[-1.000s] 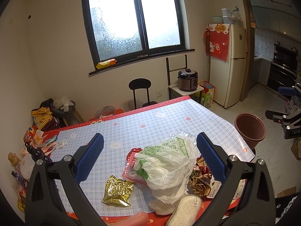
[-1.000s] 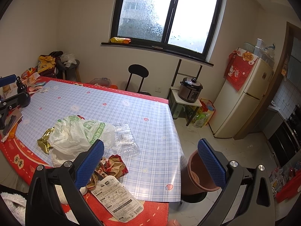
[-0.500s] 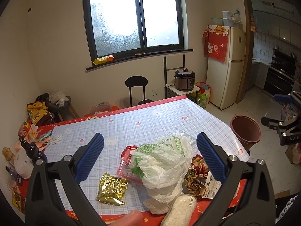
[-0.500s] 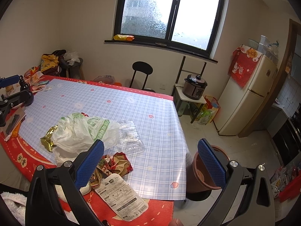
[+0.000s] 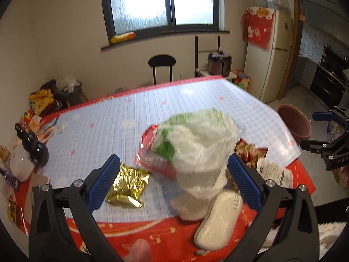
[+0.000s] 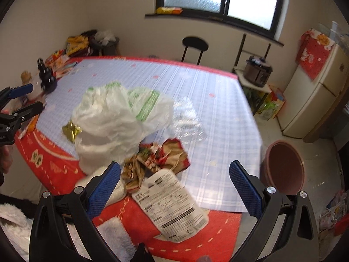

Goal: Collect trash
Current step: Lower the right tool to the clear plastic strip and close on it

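Observation:
A heap of trash lies near the front edge of the table (image 5: 135, 118). It holds a crumpled white and green plastic bag (image 5: 200, 137) (image 6: 113, 118), a gold foil wrapper (image 5: 127, 183) (image 6: 72, 131), a red packet (image 5: 152, 152), crumpled brown and red wrappers (image 6: 161, 157), a white printed pouch (image 6: 172, 207) and a clear plastic tray (image 6: 187, 120). My left gripper (image 5: 173, 181) is open just before the bag and foil. My right gripper (image 6: 174, 187) is open above the pouch and wrappers. A brown bin (image 6: 283, 168) (image 5: 294, 122) stands on the floor beside the table's right end.
Bottles and small clutter (image 5: 32, 148) crowd the table's left end. A white fluffy slipper-like item (image 5: 218, 216) lies at the front edge. A black chair (image 5: 161, 65), a rice cooker (image 5: 219, 63) and a fridge (image 5: 268, 54) stand along the far wall.
Both grippers have dropped and moved in toward the trash heap, which now looks larger and closer. Both stay open.

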A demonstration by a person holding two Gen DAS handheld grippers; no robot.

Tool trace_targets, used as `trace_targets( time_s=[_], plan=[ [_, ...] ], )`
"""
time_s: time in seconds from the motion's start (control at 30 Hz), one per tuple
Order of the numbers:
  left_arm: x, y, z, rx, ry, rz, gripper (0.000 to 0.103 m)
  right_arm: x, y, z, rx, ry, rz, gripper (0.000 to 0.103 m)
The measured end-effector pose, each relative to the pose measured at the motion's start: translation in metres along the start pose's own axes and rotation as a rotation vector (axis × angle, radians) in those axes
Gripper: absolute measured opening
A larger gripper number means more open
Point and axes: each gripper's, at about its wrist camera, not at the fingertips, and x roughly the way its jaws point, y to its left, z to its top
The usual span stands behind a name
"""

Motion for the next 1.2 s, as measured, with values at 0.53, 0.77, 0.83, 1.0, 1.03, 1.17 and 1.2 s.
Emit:
trace_targets(
  time_s=[0.53,0.77,0.83,1.0,1.03,1.17,1.2],
  plan=[
    [0.046,0.011,-0.057,-0.145,0.129,-0.049,0.094,0.071,0.015,-0.035,0.034,0.174,0.133,0.085],
    [0.058,0.016,-0.068,-0.189,0.158,-0.082,0.077,0.090,0.029,-0.035,0.016,0.219,0.172,0.078],
    [0.062,0.017,-0.074,-0.199,0.172,-0.096,0.075,0.094,0.028,-0.040,0.022,0.239,0.166,0.078],
    [0.072,0.017,-0.087,-0.233,0.221,-0.139,0.072,0.108,0.023,-0.055,0.016,0.295,0.093,0.078],
    [0.073,0.017,-0.089,-0.237,0.227,-0.145,0.072,0.112,0.024,-0.058,0.003,0.309,0.067,0.079],
    [0.078,0.015,-0.093,-0.245,0.244,-0.160,0.072,0.122,0.024,-0.070,-0.025,0.343,0.029,0.087],
    [0.080,0.014,-0.095,-0.248,0.249,-0.166,0.072,0.124,0.024,-0.072,-0.027,0.350,0.030,0.087]
  ],
)
